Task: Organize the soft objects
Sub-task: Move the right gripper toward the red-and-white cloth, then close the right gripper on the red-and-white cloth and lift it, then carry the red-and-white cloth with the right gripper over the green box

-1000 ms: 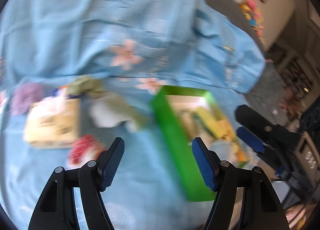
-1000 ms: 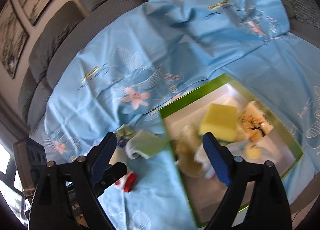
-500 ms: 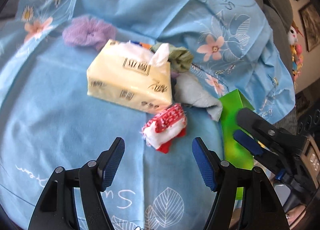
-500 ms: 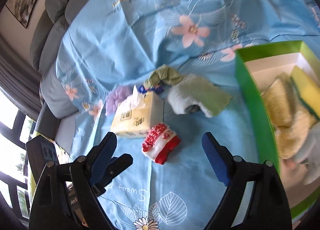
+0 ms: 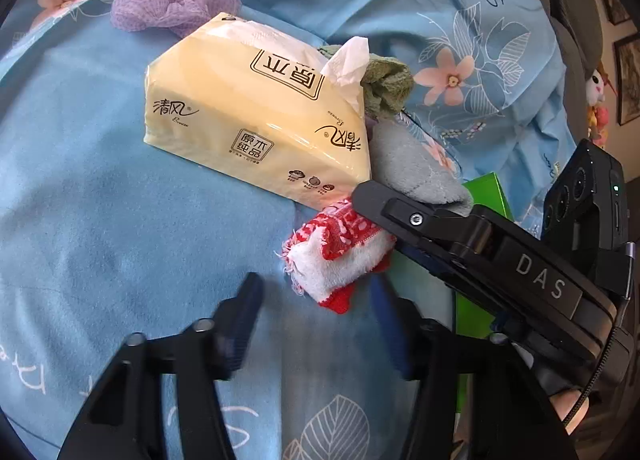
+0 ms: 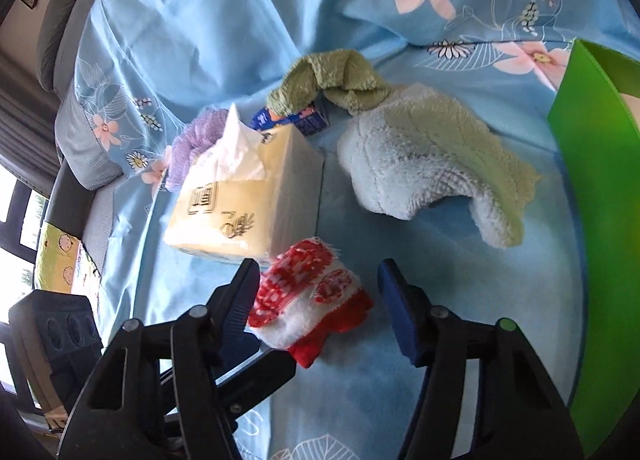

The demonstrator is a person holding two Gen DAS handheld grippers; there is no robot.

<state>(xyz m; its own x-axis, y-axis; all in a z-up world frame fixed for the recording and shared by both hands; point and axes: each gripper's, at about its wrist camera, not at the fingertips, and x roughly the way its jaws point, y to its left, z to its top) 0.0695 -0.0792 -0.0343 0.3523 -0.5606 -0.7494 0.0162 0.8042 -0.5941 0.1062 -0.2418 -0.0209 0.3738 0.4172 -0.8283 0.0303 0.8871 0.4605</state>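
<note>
A red-and-white knitted cloth lies bunched on the blue sheet, just in front of a yellow tissue pack. My right gripper straddles it with its jaws closing. The left pad brushes the cloth and the right pad stands apart from it. My left gripper comes at the same cloth from the other side. Its jaws are closing and blurred, with only the cloth's near red corner between the tips. A finger of the right gripper crosses over the cloth's far edge.
Behind the tissue pack lie a purple scrunchie, an olive cloth and a small blue packet. A pale fluffy towel lies to the right. A green box stands at the far right.
Both grippers have come down and closer to the red-and-white cloth, and their jaws have narrowed. The right one swung left from over the green box to straddle the cloth.
</note>
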